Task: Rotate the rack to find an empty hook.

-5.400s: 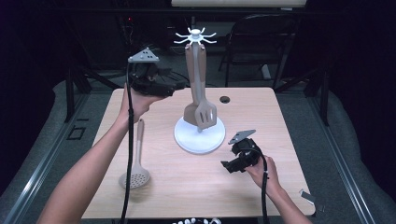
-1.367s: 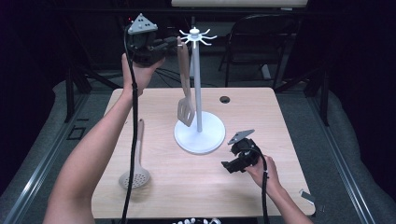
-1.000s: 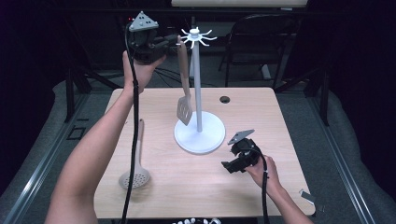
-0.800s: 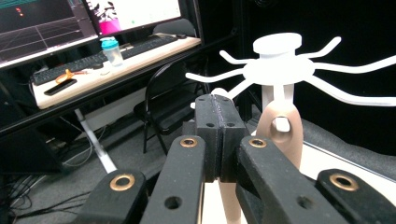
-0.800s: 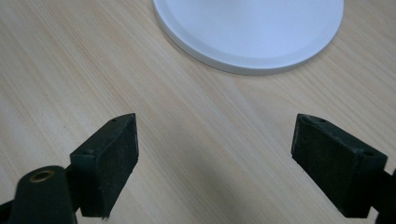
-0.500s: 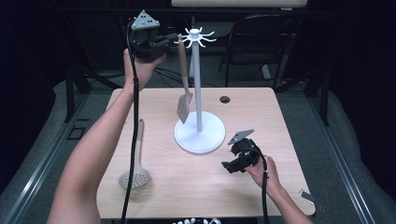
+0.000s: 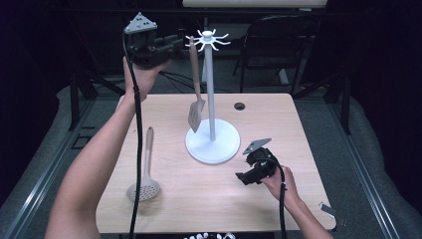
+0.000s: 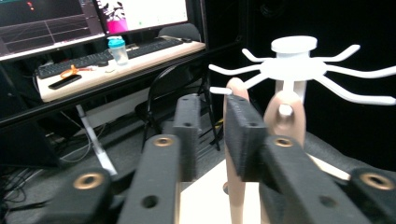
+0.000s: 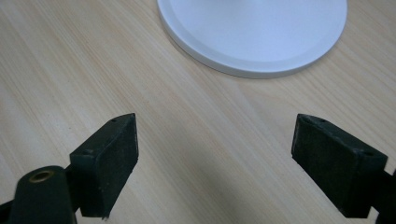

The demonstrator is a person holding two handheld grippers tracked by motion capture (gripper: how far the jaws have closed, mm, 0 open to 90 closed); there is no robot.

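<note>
Your left claw point(image 8: 210, 135), just opening, frees the hung spatula point(image 7: 195, 107); the high view adds your spread right claw point(image 7: 247, 178) on the tabletop point(image 7: 298, 149).

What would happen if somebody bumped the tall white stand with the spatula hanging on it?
The stand would probably wobble but not fall, since its round base is wide and flat on the table. The spatula would likely swing, because it hangs loosely from one hook. It looks stiff, so it shouldn't bend.
</note>
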